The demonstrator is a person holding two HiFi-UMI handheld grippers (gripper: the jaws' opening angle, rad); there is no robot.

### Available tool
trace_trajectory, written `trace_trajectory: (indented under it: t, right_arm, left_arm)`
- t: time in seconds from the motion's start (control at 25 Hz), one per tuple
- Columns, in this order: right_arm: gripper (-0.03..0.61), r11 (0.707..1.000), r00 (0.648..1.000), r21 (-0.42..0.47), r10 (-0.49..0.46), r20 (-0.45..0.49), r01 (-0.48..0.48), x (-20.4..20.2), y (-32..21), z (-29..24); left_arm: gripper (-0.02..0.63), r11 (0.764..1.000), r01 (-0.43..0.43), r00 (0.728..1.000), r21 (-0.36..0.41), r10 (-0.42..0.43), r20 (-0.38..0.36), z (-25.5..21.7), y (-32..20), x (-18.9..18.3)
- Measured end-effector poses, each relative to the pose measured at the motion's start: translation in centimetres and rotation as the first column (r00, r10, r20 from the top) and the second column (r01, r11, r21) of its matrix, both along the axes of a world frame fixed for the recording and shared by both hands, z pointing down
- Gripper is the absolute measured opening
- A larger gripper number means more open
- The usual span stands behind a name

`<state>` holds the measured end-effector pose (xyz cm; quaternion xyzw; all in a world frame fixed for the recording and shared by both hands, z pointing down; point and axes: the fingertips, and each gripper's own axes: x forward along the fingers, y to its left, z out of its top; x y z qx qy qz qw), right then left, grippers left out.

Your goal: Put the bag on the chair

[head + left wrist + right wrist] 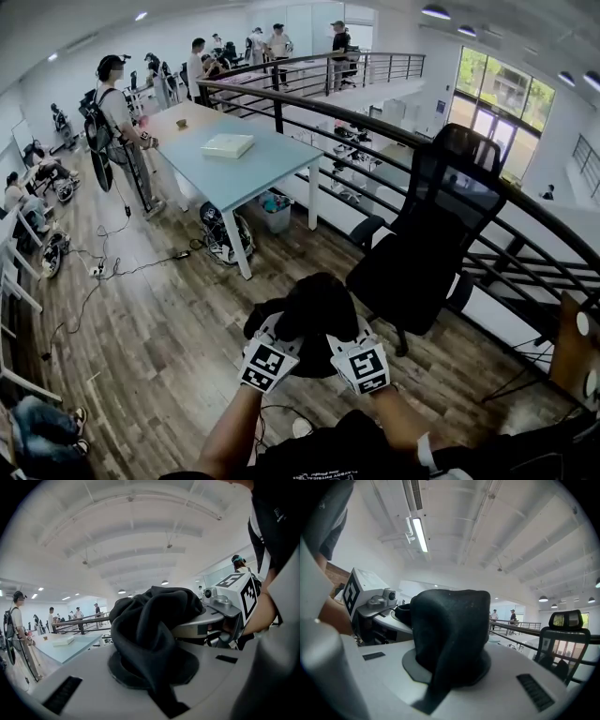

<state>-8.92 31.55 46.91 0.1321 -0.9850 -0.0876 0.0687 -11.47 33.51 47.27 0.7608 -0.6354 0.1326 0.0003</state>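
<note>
Between left gripper (277,337) and right gripper (354,339), bunched black bag (317,305), straps indistinct

Your left gripper (272,342) and right gripper (354,345) are side by side, forearms extended, both clamped on the bag (314,302).

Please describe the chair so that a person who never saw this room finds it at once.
Find the curved black railing at the balcony edge. The chair stands just before it, right of the pale blue table. It alone is a black, high-backed office chair with armrests.
</note>
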Motion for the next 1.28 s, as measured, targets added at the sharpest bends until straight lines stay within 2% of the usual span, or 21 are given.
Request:
trace_trajectory:
  t: [0.36,0.56,0.96,1.08,1.28]
  right_arm:
    - [0.035,0.999,1.000,-0.033,-0.008,-0.007,0.008,-1.4,-2.7,1.5]
    - [0.035,0.998,0.999,-0.043,-0.040,-0.001,0.040,-1.9,-5.1,0.9]
    - [0.034,0.999,0.999,-0.032,-0.041,-0.001,0.041,-1.4,-13.1,1.8]
    - [0.035,0.997,0.998,-0.056,-0.055,-0.006,0.054,-1.1,-14.9,1.2]
    - [0.034,0.998,0.999,-0.048,-0.041,-0.009,0.041,-0.2,-18.6,1.7]
  left_arm:
    - [0.046,1.000,0.002,1.000,-0.016,-0.002,-0.023,1.2,-2.8,-1.4]
    - [0.046,1.000,-0.003,0.999,0.001,0.003,-0.040,1.4,-5.6,-1.7]
    - [0.046,1.000,-0.007,0.999,-0.009,0.006,-0.053,2.0,-13.4,-1.1]
    - [0.046,1.000,-0.008,0.998,-0.005,0.007,-0.056,1.8,-15.5,-0.7]
    - [0.046,0.999,-0.018,0.997,-0.034,0.015,-0.082,1.7,-18.9,0.1]
